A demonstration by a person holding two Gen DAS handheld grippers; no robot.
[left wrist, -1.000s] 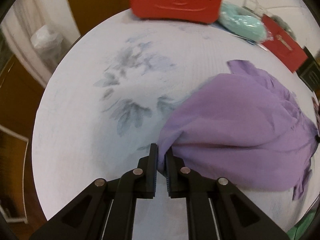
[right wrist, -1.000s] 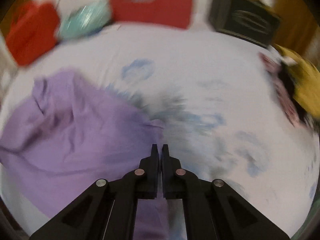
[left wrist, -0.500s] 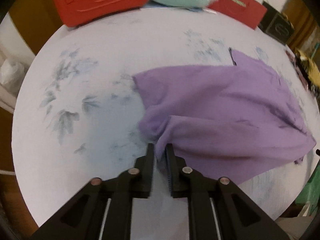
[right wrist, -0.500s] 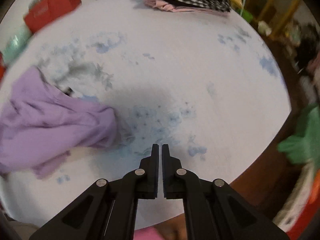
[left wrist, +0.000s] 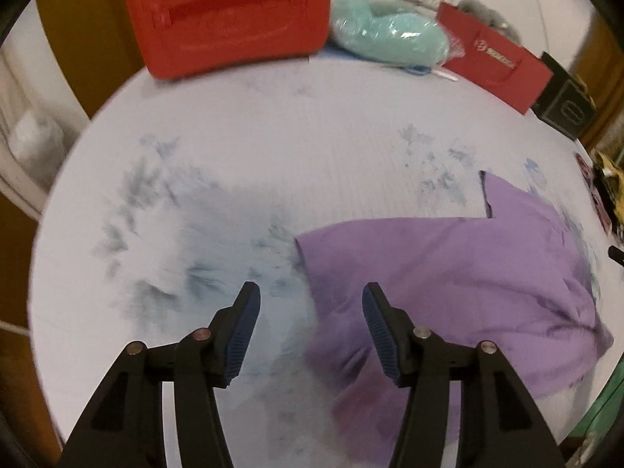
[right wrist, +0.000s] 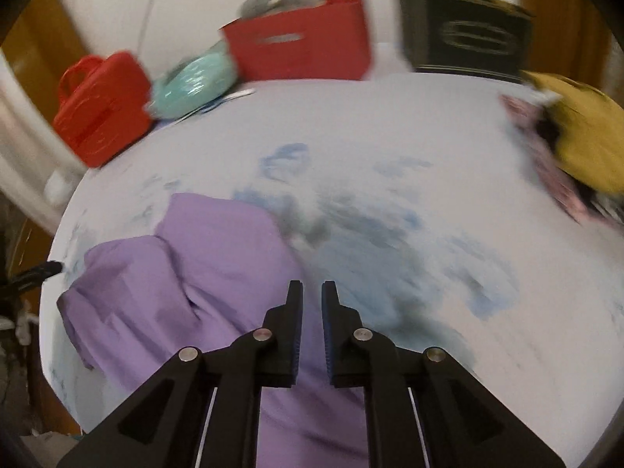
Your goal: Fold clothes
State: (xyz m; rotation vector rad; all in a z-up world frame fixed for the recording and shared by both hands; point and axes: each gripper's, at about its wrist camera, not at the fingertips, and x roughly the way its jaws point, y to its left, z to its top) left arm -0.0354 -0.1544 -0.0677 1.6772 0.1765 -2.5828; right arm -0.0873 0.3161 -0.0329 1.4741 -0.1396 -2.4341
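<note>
Between and to the right of the left gripper's point(left wrist: 310, 300) widely parted jaws, the purple garment point(left wrist: 448, 273) is lying loose on the round worktop point(left wrist: 273, 148), its near left edge running up between the two blue pads while most of the cloth is spreading off past the right jaw; nothing is being held there. Under the right gripper point(right wrist: 312, 292), the same purple garment point(right wrist: 202, 273) is bunching up to the left of and beneath the jaws, which are standing only a narrow gap apart with no cloth caught between the tips; the garment's edge is passing just below them. Far ahead of the left jaws, a red case point(left wrist: 230, 15), a teal bundle point(left wrist: 390, 35) and a red bag point(left wrist: 495, 66) are sitting at the worktop's far rim. Ahead and to the right of the right jaws, a black box point(right wrist: 464, 39) and a yellow cloth pile point(right wrist: 585, 132) are resting near the edge, blurred.
</note>
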